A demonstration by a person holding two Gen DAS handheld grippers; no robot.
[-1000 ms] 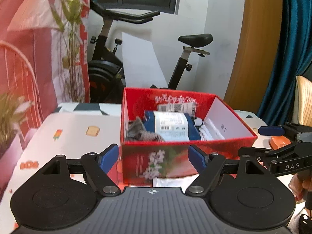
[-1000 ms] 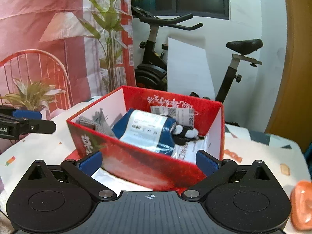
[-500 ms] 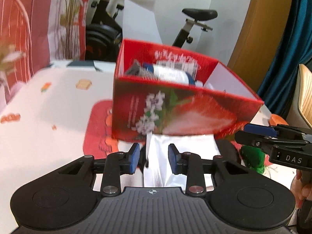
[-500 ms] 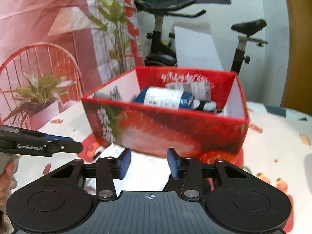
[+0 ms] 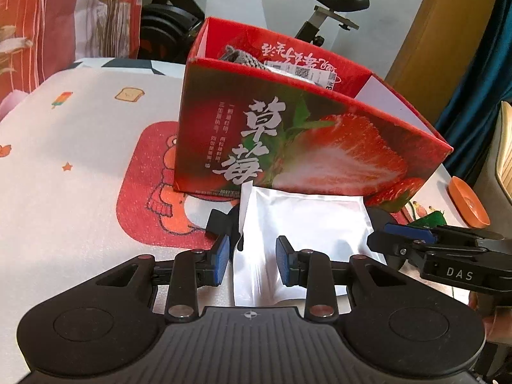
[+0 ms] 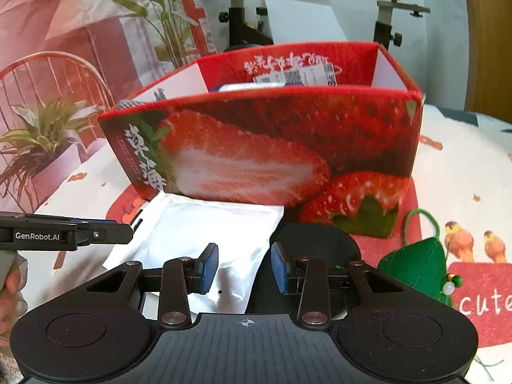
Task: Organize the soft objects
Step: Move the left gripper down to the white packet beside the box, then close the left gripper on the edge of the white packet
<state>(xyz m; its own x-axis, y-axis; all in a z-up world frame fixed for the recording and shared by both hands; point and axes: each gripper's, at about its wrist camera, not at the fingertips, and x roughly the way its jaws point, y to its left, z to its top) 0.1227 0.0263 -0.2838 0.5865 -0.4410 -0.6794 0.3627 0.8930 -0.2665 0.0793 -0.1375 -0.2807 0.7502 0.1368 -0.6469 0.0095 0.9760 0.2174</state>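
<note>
A silver pouch [image 5: 300,224] lies flat on the table [image 5: 80,160], its far edge touching the foot of the red box [image 5: 288,121]. It is a smooth foil pack, roughly rectangular, with sealed flat edges and a slightly puffed, creased middle.

The left gripper [image 5: 252,257] hangs low over the pouch's near left part. Its jaws have just been closing and now stand partly apart; the left edge of the pouch lies between the blue pads, which do not press on it as far as the view shows. The right gripper [image 6: 244,267] is over the pouch's near right corner, jaws likewise just narrowed and partly apart, with that corner between the pads and a gap showing on either side. Each gripper's tip shows in the other's view, flanking the pouch.

The box is glossy cardboard printed with cut strawberries and white characters, open at the top, white inside. Above its rim peeks a grey knitted piece [image 5: 240,57] and a labelled pack [image 6: 294,78]. Under the pouch's right side sits a black round disc [image 6: 316,240]. A green woven pendant [image 6: 419,262] with a cord loop lies right of it. The tablecloth is pale with small cartoon prints and red patches. An orange dish [image 5: 467,201] sits at the table's far right edge.
</note>
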